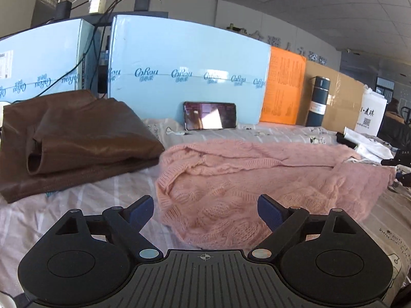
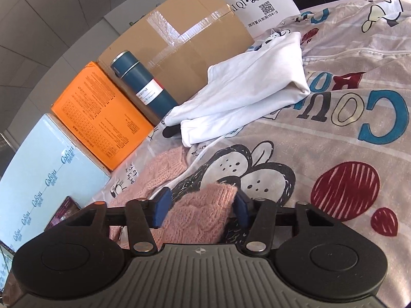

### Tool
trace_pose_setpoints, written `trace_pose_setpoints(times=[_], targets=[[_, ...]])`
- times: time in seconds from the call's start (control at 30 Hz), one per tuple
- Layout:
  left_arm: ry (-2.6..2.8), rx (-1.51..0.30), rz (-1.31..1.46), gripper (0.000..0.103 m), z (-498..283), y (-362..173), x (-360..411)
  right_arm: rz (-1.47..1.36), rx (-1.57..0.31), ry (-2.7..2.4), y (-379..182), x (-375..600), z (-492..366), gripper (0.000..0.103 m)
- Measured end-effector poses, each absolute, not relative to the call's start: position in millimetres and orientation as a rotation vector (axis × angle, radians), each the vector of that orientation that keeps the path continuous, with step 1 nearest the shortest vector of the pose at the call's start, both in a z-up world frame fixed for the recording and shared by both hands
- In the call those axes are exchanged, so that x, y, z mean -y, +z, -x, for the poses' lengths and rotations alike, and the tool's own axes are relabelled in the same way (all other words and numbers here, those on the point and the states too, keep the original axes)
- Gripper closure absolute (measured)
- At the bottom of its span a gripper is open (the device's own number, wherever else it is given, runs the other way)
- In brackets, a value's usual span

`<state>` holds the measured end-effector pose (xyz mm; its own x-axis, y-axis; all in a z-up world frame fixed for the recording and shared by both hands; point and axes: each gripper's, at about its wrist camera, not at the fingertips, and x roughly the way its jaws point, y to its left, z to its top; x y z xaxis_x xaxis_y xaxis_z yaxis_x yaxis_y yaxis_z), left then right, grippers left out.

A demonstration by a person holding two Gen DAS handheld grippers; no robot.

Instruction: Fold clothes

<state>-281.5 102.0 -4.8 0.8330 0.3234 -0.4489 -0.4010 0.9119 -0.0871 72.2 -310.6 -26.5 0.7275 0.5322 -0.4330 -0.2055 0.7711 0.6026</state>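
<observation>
A pink knitted sweater [image 1: 257, 179] lies bunched on the patterned bedsheet [image 1: 77, 218]. My left gripper [image 1: 205, 208] is open, just in front of the sweater's near edge, holding nothing. In the right wrist view my right gripper [image 2: 201, 206] has a fold of the pink sweater [image 2: 197, 218] between its blue pads [image 2: 161, 205]; the jaws stand fairly wide around it. More of the sweater lies further left [image 2: 159, 172].
A folded brown garment [image 1: 72, 138] lies at the left. A white garment [image 2: 246, 87] lies on the cartoon sheet [image 2: 334, 154]. Light blue boxes [image 1: 185, 77], an orange box [image 2: 102, 115], a cardboard box [image 2: 185, 41], a teal bottle [image 2: 143, 87] and a phone [image 1: 209, 115] line the back.
</observation>
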Motion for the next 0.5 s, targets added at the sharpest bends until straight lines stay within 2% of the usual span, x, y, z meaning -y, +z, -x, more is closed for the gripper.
trace_pose_setpoints(times=[0.07, 0.1, 0.2, 0.43, 0.5], targets=[[0.382, -0.474, 0.176, 0.012, 278, -10, -102, -0.513, -0.578, 0.465, -20, 309, -69, 0.088], [0.381, -0.49, 0.173, 0.012, 276, -12, -101, -0.482, -0.527, 0.479, -15, 309, -65, 0.09], [0.379, -0.503, 0.159, 0.012, 274, -14, -99, -0.308, -0.398, 0.441, 3, 309, -53, 0.092], [0.374, -0.518, 0.129, 0.01, 271, -14, -94, -0.053, -0.514, 0.371, -12, 299, -79, 0.092], [0.364, -0.511, 0.13, 0.01, 271, -14, -96, -0.01, -0.513, 0.379, -11, 297, -85, 0.096]])
